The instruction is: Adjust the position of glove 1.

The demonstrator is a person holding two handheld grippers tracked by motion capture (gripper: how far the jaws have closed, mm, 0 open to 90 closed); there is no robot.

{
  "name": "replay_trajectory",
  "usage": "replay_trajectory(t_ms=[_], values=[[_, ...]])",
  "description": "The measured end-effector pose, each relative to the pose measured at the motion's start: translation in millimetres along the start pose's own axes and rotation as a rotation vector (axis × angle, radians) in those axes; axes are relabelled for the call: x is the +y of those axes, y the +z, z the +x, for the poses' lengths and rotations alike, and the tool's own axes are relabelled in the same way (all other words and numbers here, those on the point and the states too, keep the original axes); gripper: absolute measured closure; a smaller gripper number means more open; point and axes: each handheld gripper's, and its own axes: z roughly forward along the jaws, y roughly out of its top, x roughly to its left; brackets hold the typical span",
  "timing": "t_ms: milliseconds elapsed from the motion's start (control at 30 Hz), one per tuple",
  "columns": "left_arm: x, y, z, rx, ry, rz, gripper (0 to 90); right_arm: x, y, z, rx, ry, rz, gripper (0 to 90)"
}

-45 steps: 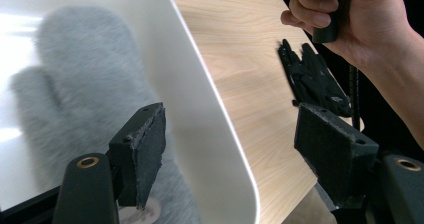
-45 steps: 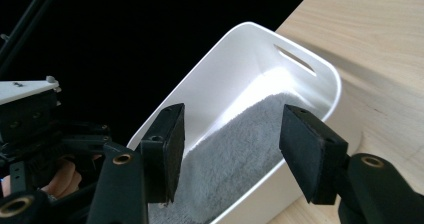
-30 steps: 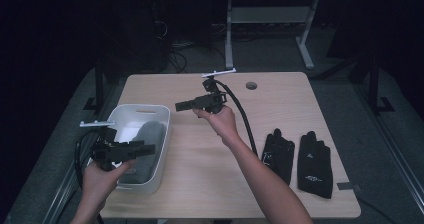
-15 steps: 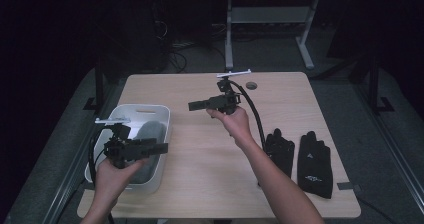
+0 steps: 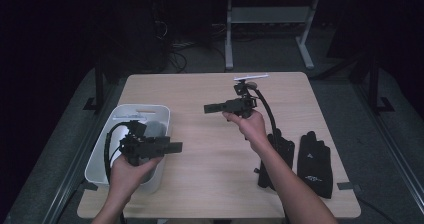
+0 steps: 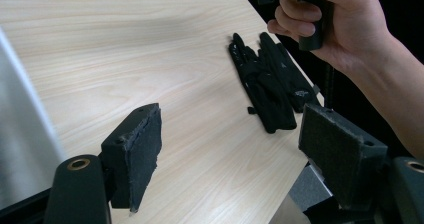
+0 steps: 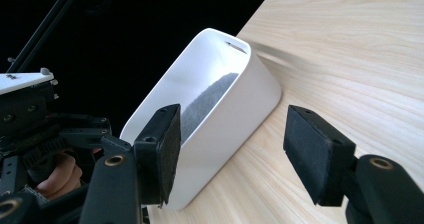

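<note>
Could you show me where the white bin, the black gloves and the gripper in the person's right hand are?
white bin (image 7: pixel 235 109), right gripper view, on its outer side wall.
black gloves (image 6: pixel 267 86), left gripper view, on the middle of the pair.
right gripper (image 5: pixel 210 107), high view, at the tip of its jaws.

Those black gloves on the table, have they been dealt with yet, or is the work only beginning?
Only beginning, it seems. Both black gloves lie flat near the table's right edge, untouched. The white bin holds something grey, not a glove. Each hand-held gripper, left and right, is open, holding nothing, above the table. If the bin is their goal, everything is left to do.
</note>
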Motion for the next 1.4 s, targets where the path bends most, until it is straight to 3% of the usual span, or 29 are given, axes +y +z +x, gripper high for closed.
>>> replay_trajectory(t_ms=[433, 1400], values=[[3.9, 27.9, -18.9, -0.049, 0.044, 0.02, 24.6, -12.6, -41.0, -8.0, -0.042, 0.02, -0.022, 40.0], [1.1, 109.1, -53.1, -0.143, 0.123, 0.116, 23.8, -63.4, -142.1, -48.5, -0.147, 0.079, -0.092, 40.0]])
